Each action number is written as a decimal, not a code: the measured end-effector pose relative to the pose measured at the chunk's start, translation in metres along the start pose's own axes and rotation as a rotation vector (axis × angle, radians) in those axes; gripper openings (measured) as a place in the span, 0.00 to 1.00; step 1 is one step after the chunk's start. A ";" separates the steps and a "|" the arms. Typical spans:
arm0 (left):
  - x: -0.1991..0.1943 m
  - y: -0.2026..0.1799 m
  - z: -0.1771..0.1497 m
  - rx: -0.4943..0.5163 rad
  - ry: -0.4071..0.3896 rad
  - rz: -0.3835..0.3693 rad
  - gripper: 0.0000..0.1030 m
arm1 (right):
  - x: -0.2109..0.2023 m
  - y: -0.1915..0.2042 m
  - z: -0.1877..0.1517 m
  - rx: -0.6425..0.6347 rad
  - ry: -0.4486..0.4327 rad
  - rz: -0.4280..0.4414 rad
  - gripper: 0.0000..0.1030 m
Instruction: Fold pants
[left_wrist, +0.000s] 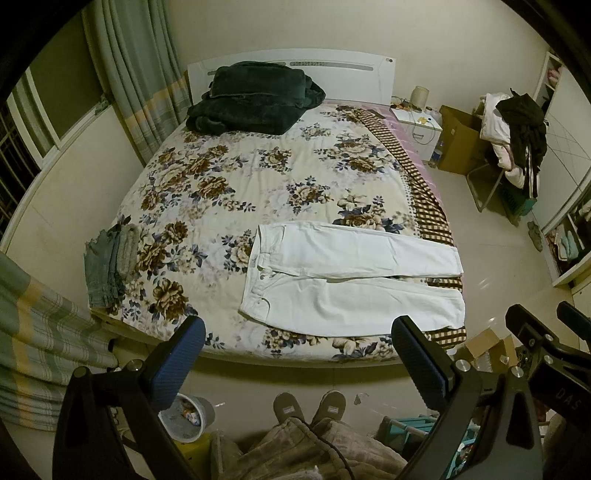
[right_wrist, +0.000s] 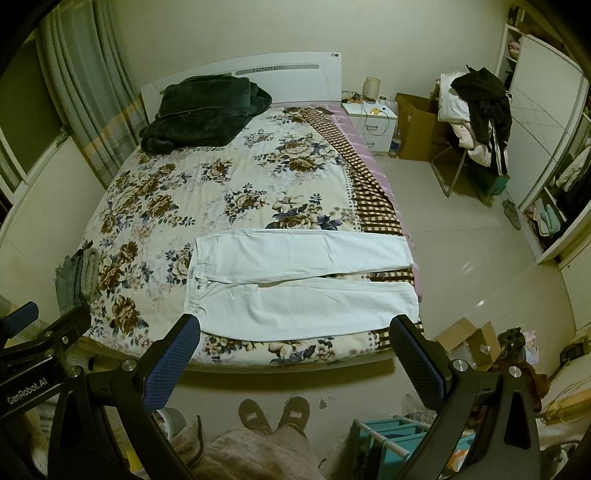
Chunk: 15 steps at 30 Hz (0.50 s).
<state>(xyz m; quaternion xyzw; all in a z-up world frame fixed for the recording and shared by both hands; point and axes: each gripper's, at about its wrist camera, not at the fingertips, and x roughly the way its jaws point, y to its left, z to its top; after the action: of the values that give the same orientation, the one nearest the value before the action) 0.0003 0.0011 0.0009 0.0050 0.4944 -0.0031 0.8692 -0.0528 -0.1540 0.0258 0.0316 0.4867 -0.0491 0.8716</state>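
Lying flat near the foot edge of the floral-quilted bed (left_wrist: 229, 192), the white pants (left_wrist: 351, 280) had their waistband toward the middle of the bed and both legs stretched toward its right side, slightly parted. The left gripper (left_wrist: 299, 354) and the right gripper (right_wrist: 295, 354) hovered above the floor before the bed, each with fingers spread wide and holding nothing. A folded stack of grey-blue clothes (left_wrist: 109, 264) sat at the left edge.
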 end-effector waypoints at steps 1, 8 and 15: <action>0.000 0.000 0.000 0.000 0.000 0.000 1.00 | 0.000 -0.001 0.003 0.000 0.002 0.001 1.00; 0.000 0.000 0.000 0.001 0.001 0.001 1.00 | 0.001 -0.001 0.004 0.001 0.003 0.001 1.00; 0.000 0.000 0.000 0.002 0.002 0.000 1.00 | 0.001 -0.001 0.005 0.002 0.005 0.001 1.00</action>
<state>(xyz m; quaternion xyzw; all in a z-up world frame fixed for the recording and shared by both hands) 0.0006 0.0009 0.0008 0.0057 0.4951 -0.0035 0.8688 -0.0482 -0.1555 0.0273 0.0327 0.4888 -0.0491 0.8704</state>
